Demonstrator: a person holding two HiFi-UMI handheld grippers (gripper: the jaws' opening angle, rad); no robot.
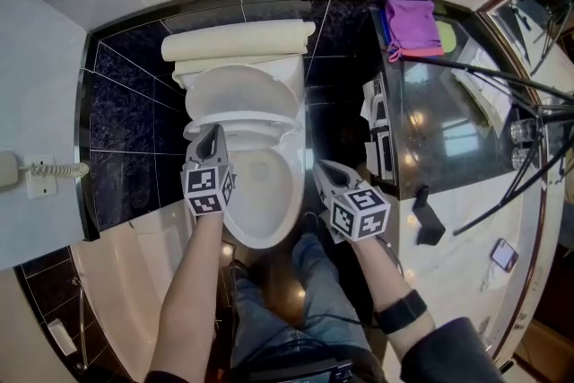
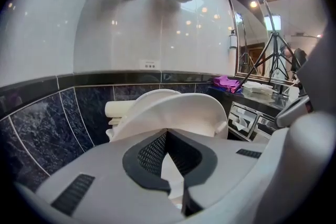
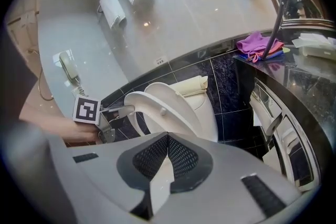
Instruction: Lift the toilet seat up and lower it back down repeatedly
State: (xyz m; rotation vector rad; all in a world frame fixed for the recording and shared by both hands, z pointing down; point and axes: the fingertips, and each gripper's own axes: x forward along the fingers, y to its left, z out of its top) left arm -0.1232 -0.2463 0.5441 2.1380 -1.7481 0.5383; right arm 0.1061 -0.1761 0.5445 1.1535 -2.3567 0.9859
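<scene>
**A:** Head view: the toilet seat [image 1: 273, 128] stands part-way up over the bowl [image 1: 265, 193]. The left gripper [image 1: 213, 134] is at its left rim, and the right gripper [image 1: 321, 173] is well aside.

**B:** Left gripper view: jaws together, pinching nothing. The seat rises just past the tips.

**A:** Right gripper view: jaws closed and empty too.

**B:** It's probably a lift. Next the left one must push the rim to upright without slipping off.

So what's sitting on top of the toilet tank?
A rolled cream towel lies across the tank. The raised lid covers the tank's front, and anything under the roll can't be seen.
</scene>
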